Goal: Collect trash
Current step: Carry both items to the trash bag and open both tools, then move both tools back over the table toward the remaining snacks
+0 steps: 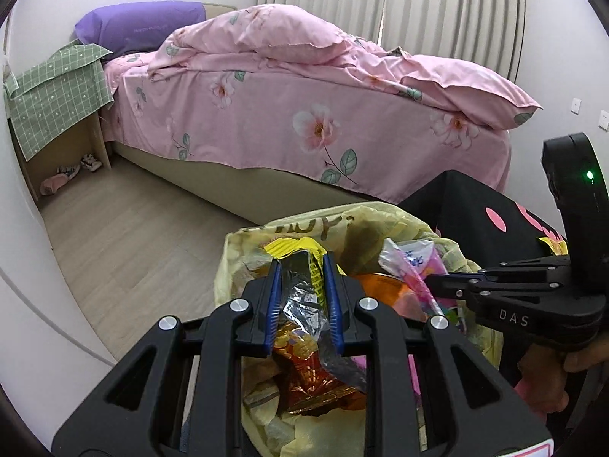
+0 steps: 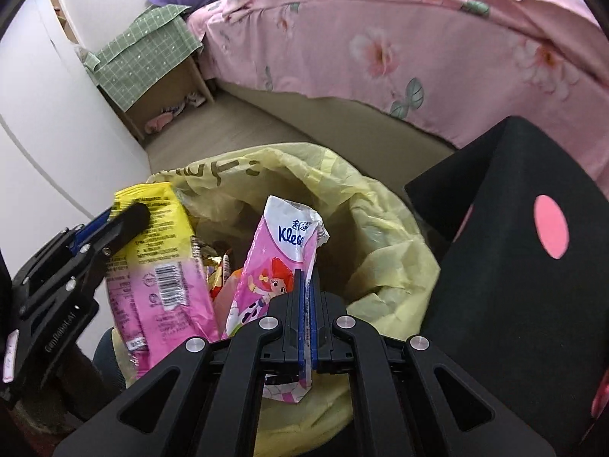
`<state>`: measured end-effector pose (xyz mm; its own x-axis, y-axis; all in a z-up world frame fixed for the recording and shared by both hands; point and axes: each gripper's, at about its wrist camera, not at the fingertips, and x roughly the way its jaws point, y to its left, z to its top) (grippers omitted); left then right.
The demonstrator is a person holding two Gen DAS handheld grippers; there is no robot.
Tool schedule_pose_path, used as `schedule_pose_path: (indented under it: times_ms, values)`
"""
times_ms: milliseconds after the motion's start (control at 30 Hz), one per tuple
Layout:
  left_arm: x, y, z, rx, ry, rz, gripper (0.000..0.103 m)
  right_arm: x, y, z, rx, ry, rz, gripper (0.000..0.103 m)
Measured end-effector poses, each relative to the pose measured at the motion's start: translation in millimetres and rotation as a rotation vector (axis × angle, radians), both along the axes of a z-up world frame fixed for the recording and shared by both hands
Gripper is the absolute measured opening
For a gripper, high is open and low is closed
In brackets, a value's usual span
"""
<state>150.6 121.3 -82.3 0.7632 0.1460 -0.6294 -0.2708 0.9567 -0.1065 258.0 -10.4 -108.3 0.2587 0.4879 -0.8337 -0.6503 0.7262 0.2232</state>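
Both wrappers are super light and crinkly, best pinched flat mid-sheet. The snack wrapper (image 1: 304, 304) is clamped by the left gripper (image 1: 302, 262), the tissue pack wrapper (image 2: 281, 259) by the right gripper (image 2: 307, 274), over the yellow trash bag (image 2: 388, 236).

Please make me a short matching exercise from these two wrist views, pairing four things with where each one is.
Things:
1. snack wrapper
2. Kleenex wrapper
3. purple pillow
4. slippers

Places:
A. at the head of the bed
B. clamped in the right gripper
C. under the bedside table
D. clamped in the left gripper

Pairs: 1-D, 2-B, 3-A, 4-C. Both wrappers hang over the yellow trash bag.
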Motion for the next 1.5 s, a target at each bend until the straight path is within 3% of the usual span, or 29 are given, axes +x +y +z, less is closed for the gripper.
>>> schedule_pose_path:
  times_ms: [300,433,567,667,733,800,833,967,1200,1333,1500]
  values:
    - [7,-4,-13,-0.116,0.037,-0.105,0.020,-9,-25,21,0.094,-0.051,0.022,0.003]
    - [7,-1,-14,-0.140,0.044,-0.093,0.022,-10,-16,19,0.084,-0.044,0.055,0.003]
    - [5,15,-9,-0.243,0.018,-0.053,0.046,-12,-7,20,0.092,-0.051,0.060,0.004]
    - [3,20,-2,-0.271,-0.001,-0.045,0.064,-10,-7,23,0.078,-0.062,0.042,0.005]
    - [1,18,5,-0.259,-0.012,-0.047,0.067,-12,-10,27,0.069,-0.072,0.038,0.006]
    - [-1,15,13,-0.238,-0.026,-0.043,0.068,-17,-16,34,0.066,-0.092,0.041,0.022]
    - [-3,14,19,-0.228,-0.035,-0.036,0.069,-20,-19,38,0.067,-0.103,0.042,0.039]
    - [-15,15,42,-0.231,-0.087,-0.026,0.073,-30,-36,54,0.098,-0.138,0.034,0.043]
    - [-34,-2,73,-0.217,-0.145,-0.080,0.074,-63,-94,85,0.127,-0.212,-0.048,0.043]
    - [-38,-30,76,-0.276,-0.151,-0.185,0.082,-91,-146,102,0.138,-0.279,-0.127,0.043]
    - [-31,-82,75,-0.273,-0.098,-0.352,0.085,-130,-226,111,0.139,-0.364,-0.259,0.057]
